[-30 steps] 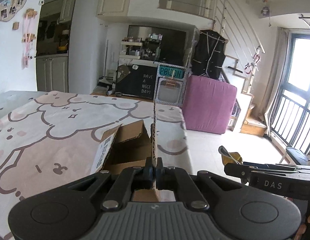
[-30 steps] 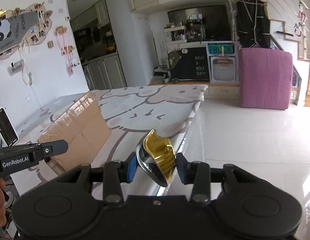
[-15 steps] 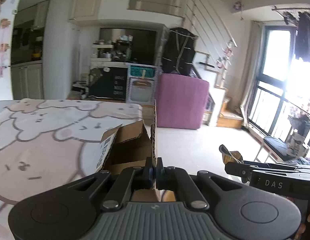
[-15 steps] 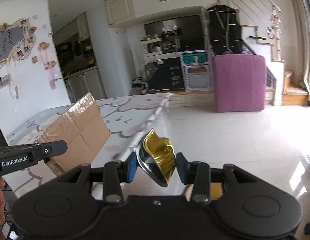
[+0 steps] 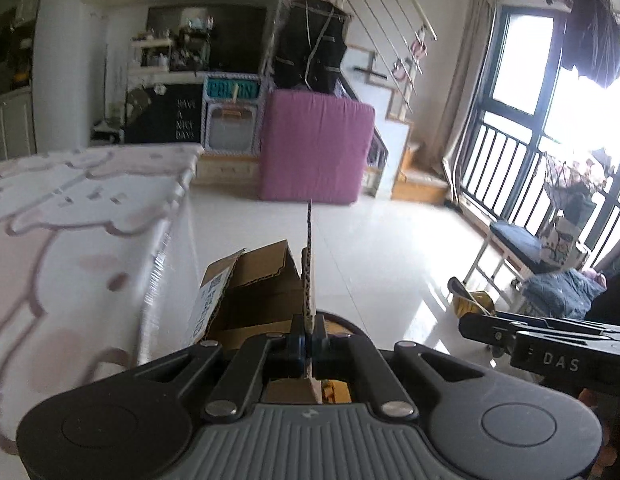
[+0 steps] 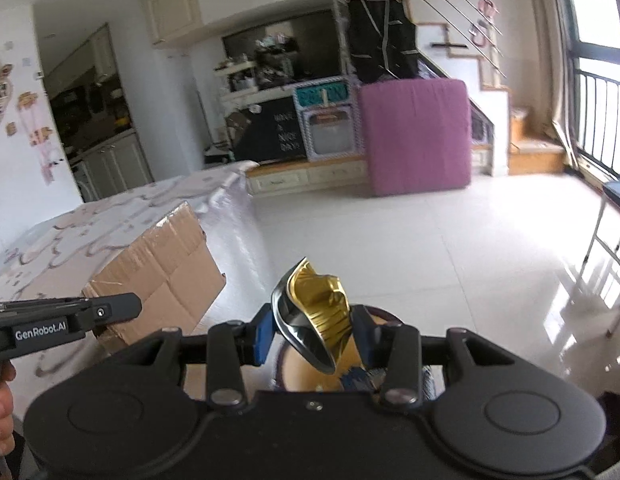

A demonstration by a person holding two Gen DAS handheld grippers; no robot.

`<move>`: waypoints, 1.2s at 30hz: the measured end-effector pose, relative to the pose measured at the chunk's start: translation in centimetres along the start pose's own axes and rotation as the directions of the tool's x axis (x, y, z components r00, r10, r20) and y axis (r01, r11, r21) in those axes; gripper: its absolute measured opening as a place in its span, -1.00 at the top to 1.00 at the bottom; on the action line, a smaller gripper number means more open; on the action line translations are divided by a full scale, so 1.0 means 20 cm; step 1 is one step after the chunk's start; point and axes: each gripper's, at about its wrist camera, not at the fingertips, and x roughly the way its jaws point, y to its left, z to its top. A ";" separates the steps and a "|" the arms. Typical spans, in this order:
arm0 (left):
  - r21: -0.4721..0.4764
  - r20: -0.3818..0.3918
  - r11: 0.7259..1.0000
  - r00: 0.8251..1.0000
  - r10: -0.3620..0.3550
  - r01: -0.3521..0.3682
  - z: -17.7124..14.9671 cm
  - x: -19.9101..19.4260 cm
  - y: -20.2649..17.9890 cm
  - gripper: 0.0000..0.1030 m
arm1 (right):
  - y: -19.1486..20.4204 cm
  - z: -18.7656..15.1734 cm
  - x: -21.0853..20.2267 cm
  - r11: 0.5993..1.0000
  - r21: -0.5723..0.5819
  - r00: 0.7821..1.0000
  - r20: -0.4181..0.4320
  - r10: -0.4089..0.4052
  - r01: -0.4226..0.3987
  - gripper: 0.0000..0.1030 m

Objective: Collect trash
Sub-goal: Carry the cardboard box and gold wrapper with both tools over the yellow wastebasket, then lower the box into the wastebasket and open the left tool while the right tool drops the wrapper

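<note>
I have both loads in the air beside the worktop, which lies to my left with its patterned cover, and open floor runs far ahead to the pink mattress

The cardboard box is my biggest worry. The left gripper has its fingers clenched on just one upright flap edge, so the whole box hangs from a thin strip of corrugated board. I judge that a quick swing could bend or tear that flap, or let it slide out, and the box would drop at the near corner of the worktop. In the right view the box sits very near that corner, so a turn to the left could also knock it against the edge

The crumpled gold and silver wrapper is held between the fingers of the right gripper, which grasp it with a small gap, closed only as far as the foil allows. It is light and slick, I think, so it could slip free or crush further if I jolt it

Below the right fingers I see a round rim, perhaps a bin, but I cannot tell. If it is the target, releasing off-centre would send the wrapper onto the floor

The two grippers ride near each other and could collide
</note>
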 end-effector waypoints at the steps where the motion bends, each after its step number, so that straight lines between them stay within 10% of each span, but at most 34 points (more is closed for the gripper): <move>1: -0.001 -0.014 1.000 1.000 -0.002 0.002 -0.01 0.04 -0.01 0.96 | -0.03 -0.01 0.01 1.000 0.008 1.000 -0.008 -0.007 0.007 0.18; 21: -0.183 -0.247 0.974 0.952 -0.180 0.136 -0.07 1.12 -0.02 0.96 | -0.49 -0.22 0.46 0.989 0.121 0.983 -0.175 -0.060 0.082 0.18; 27: -0.380 -0.295 0.906 0.903 -0.311 0.188 -0.19 1.44 0.04 0.96 | -0.56 -0.23 0.61 0.985 0.151 0.978 -0.202 -0.049 0.080 0.18; 36: -0.403 -0.424 0.915 0.879 -0.217 0.031 -0.39 1.74 0.23 0.96 | -0.61 -0.26 0.80 0.986 0.154 0.968 -0.249 -0.029 0.069 0.18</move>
